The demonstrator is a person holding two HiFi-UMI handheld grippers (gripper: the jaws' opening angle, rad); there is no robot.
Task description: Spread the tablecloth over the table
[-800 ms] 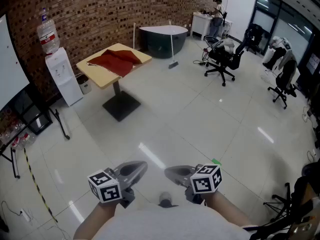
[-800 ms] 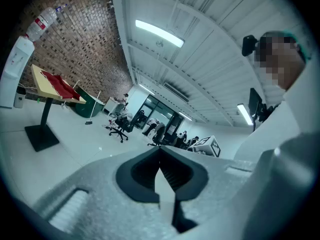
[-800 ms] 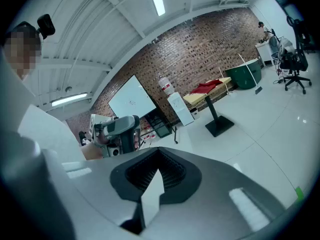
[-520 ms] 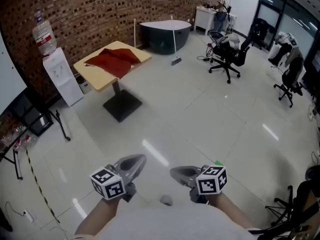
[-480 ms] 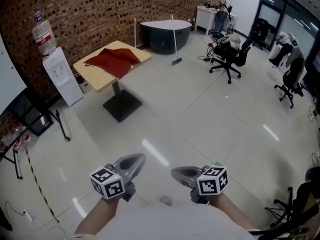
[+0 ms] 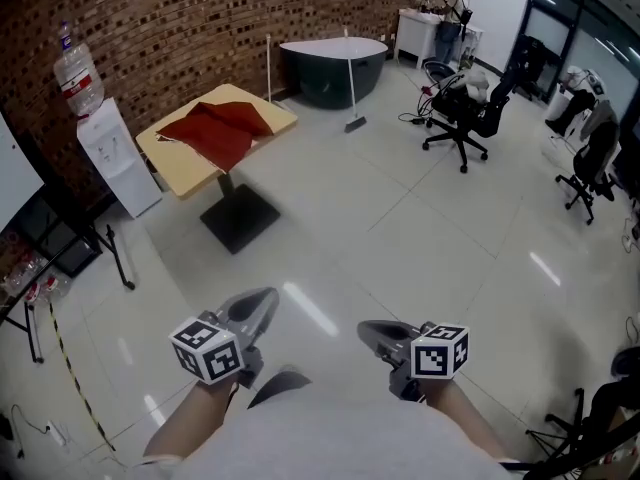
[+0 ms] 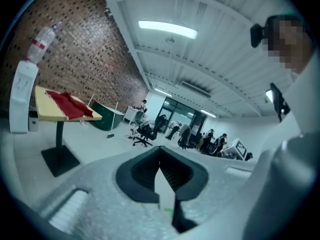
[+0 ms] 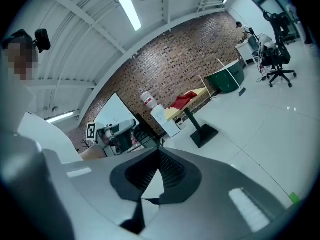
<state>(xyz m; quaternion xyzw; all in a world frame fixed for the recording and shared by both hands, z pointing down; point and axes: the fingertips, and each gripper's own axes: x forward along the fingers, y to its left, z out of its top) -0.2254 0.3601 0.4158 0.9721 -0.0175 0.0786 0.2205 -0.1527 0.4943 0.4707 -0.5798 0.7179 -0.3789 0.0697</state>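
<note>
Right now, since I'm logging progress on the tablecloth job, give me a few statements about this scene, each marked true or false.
1. The red tablecloth lies bunched on the yellow table. True.
2. The left gripper holds a corner of the tablecloth. False: its jaws are shut on nothing, well away from the table.
3. The right gripper has its jaws wide open. False: they are shut and empty.
4. A water dispenser stands beside the table. True.
5. The tablecloth covers the whole tabletop. False: bare yellow shows around it.
</note>
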